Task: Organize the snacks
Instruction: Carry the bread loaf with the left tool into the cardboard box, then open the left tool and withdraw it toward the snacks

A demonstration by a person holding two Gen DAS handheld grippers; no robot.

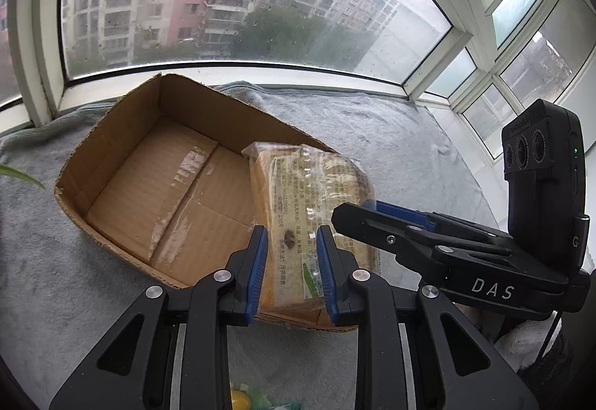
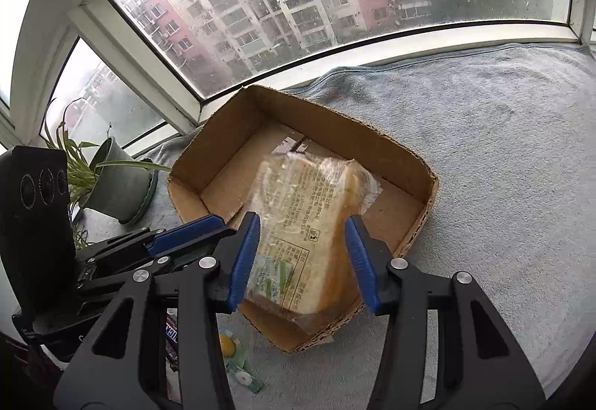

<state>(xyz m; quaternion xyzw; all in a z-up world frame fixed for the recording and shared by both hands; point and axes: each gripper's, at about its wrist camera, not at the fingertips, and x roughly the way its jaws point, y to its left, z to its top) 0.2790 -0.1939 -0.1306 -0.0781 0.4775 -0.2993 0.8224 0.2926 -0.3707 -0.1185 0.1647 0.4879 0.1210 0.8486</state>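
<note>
An open cardboard box (image 1: 123, 149) (image 2: 409, 164) sits on a grey blanket by the window. A plastic-wrapped bread pack (image 1: 309, 194) (image 2: 298, 216) leans inside the box against its near wall. My left gripper (image 1: 291, 253) is open, hovering just above the near rim with the pack seen between its fingers. My right gripper (image 2: 301, 246) is open, its blue pads either side of the pack without visibly pressing it. The right gripper (image 1: 372, 220) also shows in the left wrist view, and the left gripper (image 2: 193, 235) in the right wrist view.
A grey blanket (image 2: 503, 149) covers the sill. A potted plant (image 2: 115, 182) stands left of the box. Small snack packets (image 2: 238, 358) and a dark candy bar (image 2: 171, 335) lie on the blanket in front of the box. Window glass runs close behind.
</note>
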